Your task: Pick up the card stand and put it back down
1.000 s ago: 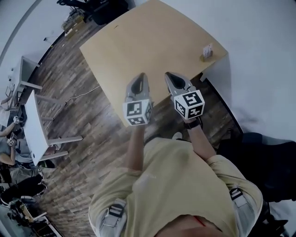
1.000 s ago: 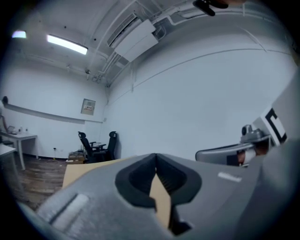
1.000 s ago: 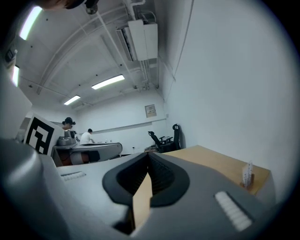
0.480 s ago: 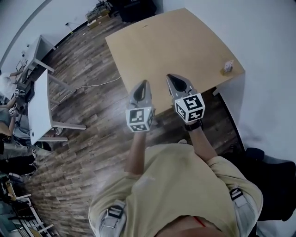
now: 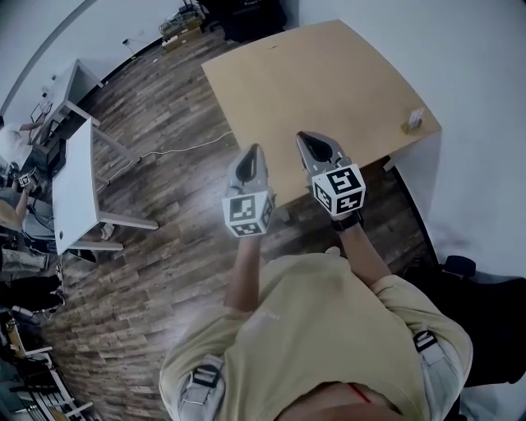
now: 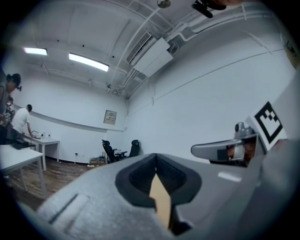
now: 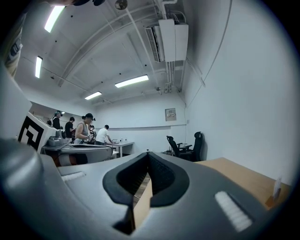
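Observation:
The card stand (image 5: 415,120), a small wooden base with a white card upright in it, sits at the far right corner of the tan table (image 5: 329,74). It also shows low at the right edge of the right gripper view, as the card stand (image 7: 275,189). My left gripper (image 5: 251,150) and right gripper (image 5: 303,136) are held side by side at the table's near edge, well short of the stand. Both point level and are shut with nothing in them. The left gripper's tips (image 6: 156,154) meet, and so do the right gripper's tips (image 7: 147,153).
A white desk (image 5: 74,181) stands to the left on the wood floor, with a cable (image 5: 173,150) lying between it and the table. Black office chairs (image 5: 242,15) stand beyond the table's far end. People (image 7: 86,129) stand at desks in the distance. A white wall runs along the right.
The table and card stand have shifted right and lower in the head view as the person came closer. Both grippers stay shut, held side by side in front.

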Action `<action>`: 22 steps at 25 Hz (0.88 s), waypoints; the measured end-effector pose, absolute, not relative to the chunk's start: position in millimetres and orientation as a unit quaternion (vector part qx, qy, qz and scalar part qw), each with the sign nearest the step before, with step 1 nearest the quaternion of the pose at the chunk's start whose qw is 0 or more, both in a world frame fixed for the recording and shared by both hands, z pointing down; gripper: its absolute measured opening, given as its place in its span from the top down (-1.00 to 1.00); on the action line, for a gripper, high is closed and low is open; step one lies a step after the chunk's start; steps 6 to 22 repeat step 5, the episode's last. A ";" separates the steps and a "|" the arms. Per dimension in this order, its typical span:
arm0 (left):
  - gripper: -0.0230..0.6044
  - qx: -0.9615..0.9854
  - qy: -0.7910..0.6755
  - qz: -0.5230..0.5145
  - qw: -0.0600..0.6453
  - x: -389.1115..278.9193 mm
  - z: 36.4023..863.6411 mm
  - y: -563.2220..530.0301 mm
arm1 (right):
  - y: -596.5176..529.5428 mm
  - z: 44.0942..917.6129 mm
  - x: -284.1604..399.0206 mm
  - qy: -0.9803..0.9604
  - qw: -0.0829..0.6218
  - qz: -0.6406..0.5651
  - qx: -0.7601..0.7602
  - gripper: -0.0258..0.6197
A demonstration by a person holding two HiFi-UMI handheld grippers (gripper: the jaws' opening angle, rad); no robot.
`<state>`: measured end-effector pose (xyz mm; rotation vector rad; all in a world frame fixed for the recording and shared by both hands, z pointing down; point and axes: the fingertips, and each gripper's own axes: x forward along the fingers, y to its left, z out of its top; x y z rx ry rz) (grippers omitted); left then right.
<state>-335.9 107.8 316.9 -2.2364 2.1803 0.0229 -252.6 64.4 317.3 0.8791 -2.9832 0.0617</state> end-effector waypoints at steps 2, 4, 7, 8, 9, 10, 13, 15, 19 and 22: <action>0.92 -0.717 0.697 0.005 0.006 -344.5 320.7 116.8 | 73.7 322.9 -262.5 -0.959 0.020 0.025 0.282 0.91; 0.92 -0.716 0.698 0.004 -0.001 -355.9 327.0 127.5 | 85.7 327.3 -274.6 -0.960 0.025 0.027 0.279 0.91; 0.92 -0.716 0.698 0.003 -0.005 -362.0 330.7 133.1 | 92.0 329.2 -281.0 -0.960 0.027 0.027 0.277 0.91; 0.92 -0.716 0.698 0.003 -0.005 -362.0 330.7 133.1 | 92.0 329.2 -281.0 -0.960 0.027 0.027 0.277 0.91; 0.92 -0.716 0.698 0.003 -0.005 -362.0 330.7 133.1 | 92.0 329.2 -281.0 -0.960 0.027 0.027 0.277 0.91; 0.92 -0.716 0.698 0.003 -0.005 -362.0 330.7 133.1 | 92.0 329.2 -281.0 -0.960 0.027 0.027 0.277 0.91; 0.92 -0.716 0.698 0.003 -0.005 -362.0 330.7 133.1 | 92.0 329.2 -281.0 -0.960 0.027 0.027 0.277 0.91; 0.92 -0.716 0.698 0.003 -0.005 -362.0 330.7 133.1 | 92.0 329.2 -281.0 -0.960 0.027 0.027 0.277 0.91; 0.92 -0.716 0.698 0.003 -0.005 -362.0 330.7 133.1 | 92.0 329.2 -281.0 -0.960 0.027 0.027 0.277 0.91; 0.92 -0.716 0.698 0.003 -0.005 -362.0 330.7 133.1 | 92.0 329.2 -281.0 -0.960 0.027 0.027 0.277 0.91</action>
